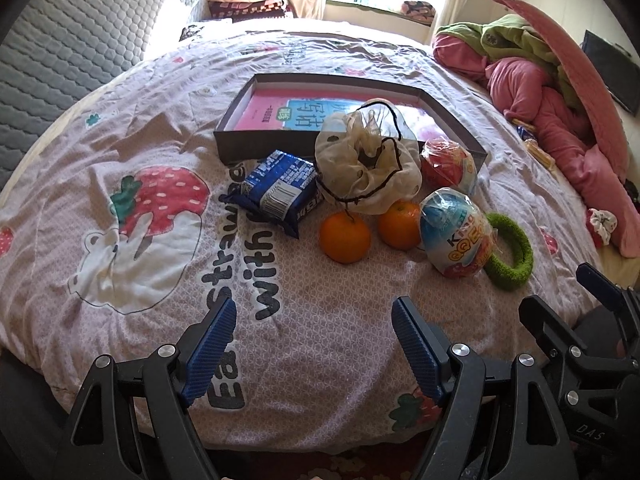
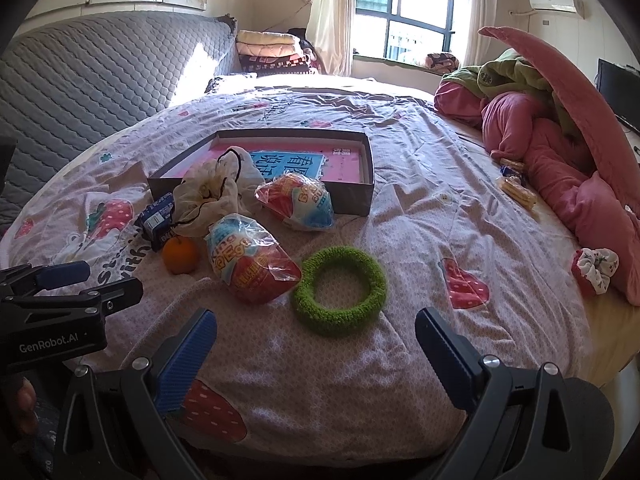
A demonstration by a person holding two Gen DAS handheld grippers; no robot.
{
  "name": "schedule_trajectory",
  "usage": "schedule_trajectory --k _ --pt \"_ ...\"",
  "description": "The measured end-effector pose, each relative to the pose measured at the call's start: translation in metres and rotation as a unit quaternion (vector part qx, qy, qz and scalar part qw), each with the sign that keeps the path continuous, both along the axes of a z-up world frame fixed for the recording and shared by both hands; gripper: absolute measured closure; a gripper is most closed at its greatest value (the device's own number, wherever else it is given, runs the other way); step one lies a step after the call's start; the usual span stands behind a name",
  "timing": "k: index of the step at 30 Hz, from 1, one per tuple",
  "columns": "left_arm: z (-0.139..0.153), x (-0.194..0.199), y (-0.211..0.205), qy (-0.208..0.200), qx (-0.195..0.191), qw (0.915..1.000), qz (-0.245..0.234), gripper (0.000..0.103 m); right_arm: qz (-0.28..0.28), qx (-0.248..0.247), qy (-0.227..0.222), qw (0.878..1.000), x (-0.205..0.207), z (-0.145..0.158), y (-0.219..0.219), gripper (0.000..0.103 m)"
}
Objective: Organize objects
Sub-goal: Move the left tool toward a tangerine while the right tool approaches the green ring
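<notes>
Left gripper [image 1: 312, 322] and right gripper [image 2: 316, 334] both gape empty; green ring [image 2: 340, 290] at twelve o'clock of right

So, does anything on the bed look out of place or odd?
Nothing is spilled or damaged. The drawstring pouch slumps against the box wall, and a snack packet lies apart beside the pink bedding.
</notes>
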State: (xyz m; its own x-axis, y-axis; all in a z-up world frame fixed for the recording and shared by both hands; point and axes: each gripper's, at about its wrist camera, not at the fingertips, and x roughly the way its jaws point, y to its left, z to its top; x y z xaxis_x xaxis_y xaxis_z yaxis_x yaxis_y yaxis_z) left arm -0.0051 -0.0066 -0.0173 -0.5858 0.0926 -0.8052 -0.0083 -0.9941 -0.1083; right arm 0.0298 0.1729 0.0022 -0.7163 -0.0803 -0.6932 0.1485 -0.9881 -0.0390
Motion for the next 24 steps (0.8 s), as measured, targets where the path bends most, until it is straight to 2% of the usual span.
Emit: schedule_trajectory --k 14,24 --pt "-0.011 -0.020 0.001 -0.010 0.023 0.9997 -0.006 0.022 -0.014 -0.007 -0.029 0.999 -0.015 -0.009 0.013 0.003" --pt "-0.020 -0.038 0.004 -0.022 0.033 0.9992 -0.008 0.022 -0.025 -0.008 -0.072 0.997 -0.034 -0.024 0.019 0.003"
